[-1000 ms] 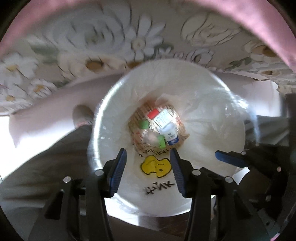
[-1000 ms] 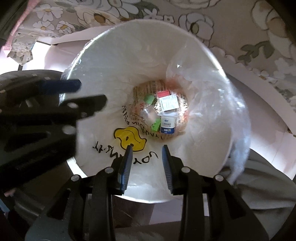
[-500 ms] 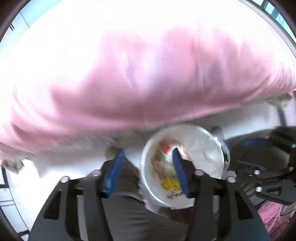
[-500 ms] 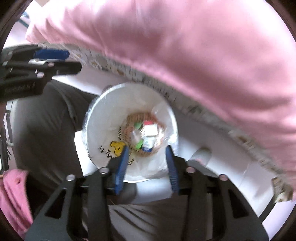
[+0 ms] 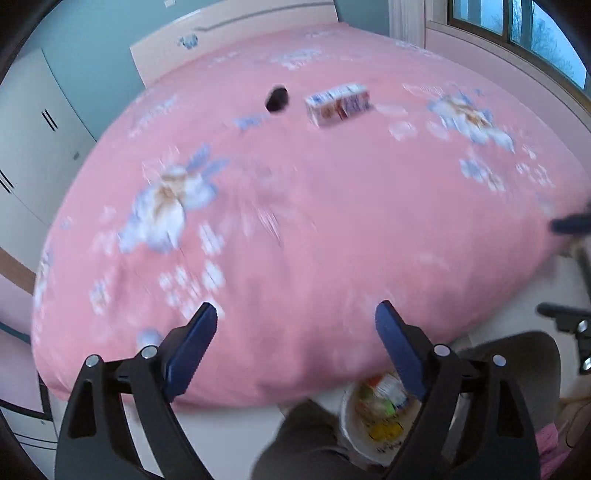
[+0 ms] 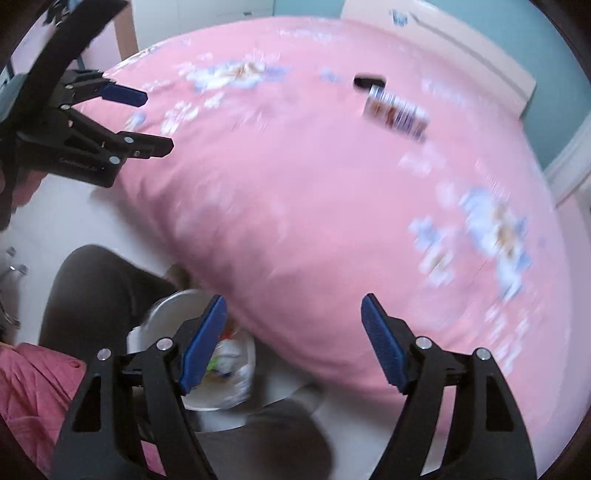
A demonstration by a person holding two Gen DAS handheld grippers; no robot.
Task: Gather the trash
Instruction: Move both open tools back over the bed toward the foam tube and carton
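Note:
A white bin (image 5: 354, 435) lined with a plastic bag holds several bits of trash; it stands on the floor at the bed's near edge, also low in the right wrist view as the bin (image 6: 166, 317). On the pink bed lie a small carton (image 5: 338, 104) and a dark object (image 5: 277, 98), seen again as the carton (image 6: 397, 112) and dark object (image 6: 369, 82). My left gripper (image 5: 297, 328) is high above the bed edge, jaws opening, nothing between them. My right gripper (image 6: 293, 317) is likewise opening and empty. The left gripper (image 6: 147, 122) also shows at upper left.
The pink flowered bedspread (image 5: 314, 229) fills most of both views. A person's grey-trousered legs (image 6: 96, 291) stand beside the bin on a pale floor. White wardrobes (image 5: 33, 140) are at left, a window (image 5: 517, 26) at upper right, a headboard (image 6: 443, 44) behind.
Both grippers have risen from just above the bin's mouth to well above the bed and tilted up, so the bed top now shows. Both pairs of jaws have spread wider.

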